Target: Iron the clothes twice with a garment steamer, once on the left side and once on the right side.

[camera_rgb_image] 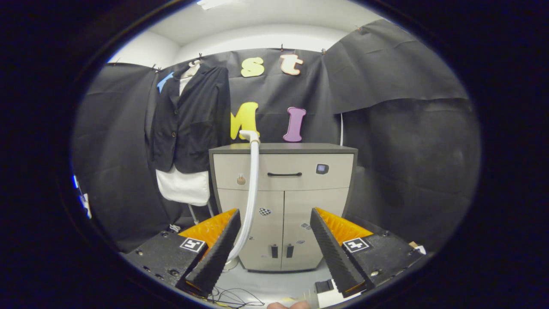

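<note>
Hanging far left on the wall, the jacket [188, 116] stays upright so steam can sweep each side. Claw [274, 249] spread wide, holding nothing. Steamer hose [252, 189] drapes from the cabinet [283, 206] top down past the left finger, within reach.

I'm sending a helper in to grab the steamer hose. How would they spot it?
Find the beige cabinet beyond the open, empty tongs. The white hose hangs from its top down its front, left of the drawer handle: the one long curved tube.
</note>
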The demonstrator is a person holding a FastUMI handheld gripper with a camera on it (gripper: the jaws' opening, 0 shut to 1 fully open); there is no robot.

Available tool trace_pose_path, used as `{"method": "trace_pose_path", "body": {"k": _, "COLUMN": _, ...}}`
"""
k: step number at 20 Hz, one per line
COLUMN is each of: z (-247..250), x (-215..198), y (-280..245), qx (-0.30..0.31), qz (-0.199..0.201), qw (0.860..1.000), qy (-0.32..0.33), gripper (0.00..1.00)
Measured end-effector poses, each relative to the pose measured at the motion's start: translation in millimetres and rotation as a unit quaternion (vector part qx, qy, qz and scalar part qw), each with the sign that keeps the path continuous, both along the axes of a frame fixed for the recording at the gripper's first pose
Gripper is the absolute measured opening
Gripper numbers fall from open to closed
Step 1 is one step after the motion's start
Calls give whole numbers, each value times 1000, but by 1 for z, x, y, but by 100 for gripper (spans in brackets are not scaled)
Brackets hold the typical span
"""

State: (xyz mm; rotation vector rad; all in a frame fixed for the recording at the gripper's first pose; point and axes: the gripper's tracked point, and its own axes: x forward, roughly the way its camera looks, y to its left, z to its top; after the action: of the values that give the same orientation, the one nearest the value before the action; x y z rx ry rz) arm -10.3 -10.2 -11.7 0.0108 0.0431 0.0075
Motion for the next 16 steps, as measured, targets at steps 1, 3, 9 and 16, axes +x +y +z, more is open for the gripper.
{"method": "trace_pose_path", "body": {"k": 1, "z": 2, "x": -1, "y": 0, "qx": 0, "qz": -1, "qw": 1000, "qy": -2, "gripper": 100}}
{"method": "trace_pose_path", "body": {"k": 3, "z": 9, "x": -2, "y": 1, "qx": 1, "qz": -1, "qw": 1000, "qy": -4, "gripper": 100}}
{"method": "trace_pose_path", "body": {"k": 9, "z": 24, "x": -4, "y": 9, "qx": -5, "qz": 5, "qw": 1000, "qy": -9, "gripper": 100}}
{"method": "trace_pose_path", "body": {"k": 16, "z": 34, "x": -3, "y": 20, "qx": -7, "qz": 9, "qw": 1000, "qy": -16, "gripper": 100}}
